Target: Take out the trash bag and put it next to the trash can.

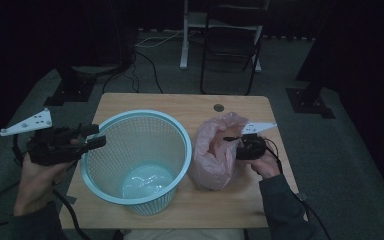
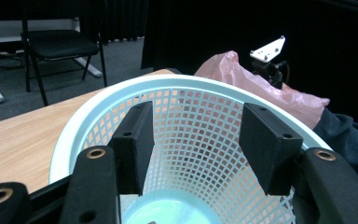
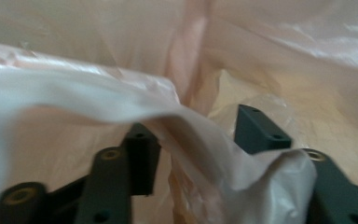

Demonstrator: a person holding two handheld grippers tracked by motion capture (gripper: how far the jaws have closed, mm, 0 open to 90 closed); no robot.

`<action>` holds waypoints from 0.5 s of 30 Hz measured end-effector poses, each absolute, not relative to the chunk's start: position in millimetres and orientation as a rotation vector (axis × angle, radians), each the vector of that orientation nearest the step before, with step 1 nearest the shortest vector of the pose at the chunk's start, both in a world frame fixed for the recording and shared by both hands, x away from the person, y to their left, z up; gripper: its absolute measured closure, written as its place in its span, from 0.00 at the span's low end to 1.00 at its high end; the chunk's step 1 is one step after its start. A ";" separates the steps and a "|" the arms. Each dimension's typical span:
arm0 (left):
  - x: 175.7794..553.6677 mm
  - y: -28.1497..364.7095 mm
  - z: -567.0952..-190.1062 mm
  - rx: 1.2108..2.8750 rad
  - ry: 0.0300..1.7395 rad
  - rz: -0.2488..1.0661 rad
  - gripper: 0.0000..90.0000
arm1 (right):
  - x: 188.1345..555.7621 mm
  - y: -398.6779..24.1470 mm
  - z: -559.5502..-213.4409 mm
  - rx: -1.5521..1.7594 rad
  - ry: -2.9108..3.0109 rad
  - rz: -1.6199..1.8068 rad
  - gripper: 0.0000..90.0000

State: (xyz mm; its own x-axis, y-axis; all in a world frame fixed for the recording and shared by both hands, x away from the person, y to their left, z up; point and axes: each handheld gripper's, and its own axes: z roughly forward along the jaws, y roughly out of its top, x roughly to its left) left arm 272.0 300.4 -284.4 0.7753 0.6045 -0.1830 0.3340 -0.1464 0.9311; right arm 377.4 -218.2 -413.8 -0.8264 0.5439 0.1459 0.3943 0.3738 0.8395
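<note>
The left gripper (image 1: 92, 137) is held at the basket's nine o'clock rim, jaws apart and holding nothing. The pale blue mesh basket (image 1: 136, 161) stands unlined and apparently empty on the worktop (image 1: 180, 102). At its three o'clock, touching it, the pink plastic bag (image 1: 216, 152) is still bunched. The right gripper (image 1: 230, 141) is pushed into the bag's mouth, jaws apart with film draped between them. Lining is judged barely begun.

I see the mesh basket (image 1: 136, 161) at table (image 1: 180, 102) centre-left, plastic bag (image 1: 215, 152) just right of it, touching or nearly (can't tell). My left gripper (image 1: 92, 137) sits at the basket's left rim; my right gripper (image 1: 232, 142) is in the bag's mouth. Folding chair (image 1: 230, 42) on the floor behind the table.
</note>
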 end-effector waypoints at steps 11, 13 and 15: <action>272.3 300.5 -284.7 1.756 0.738 0.275 0.50 | 370.8 -230.0 -401.7 0.785 2.551 1.358 0.29; 272.3 300.7 -284.7 1.756 0.738 0.275 0.50 | 368.0 -232.0 -398.6 0.760 2.560 1.359 0.25; 272.3 300.4 -284.6 1.756 0.738 0.274 0.50 | 365.4 -234.1 -395.5 0.735 2.562 1.351 0.23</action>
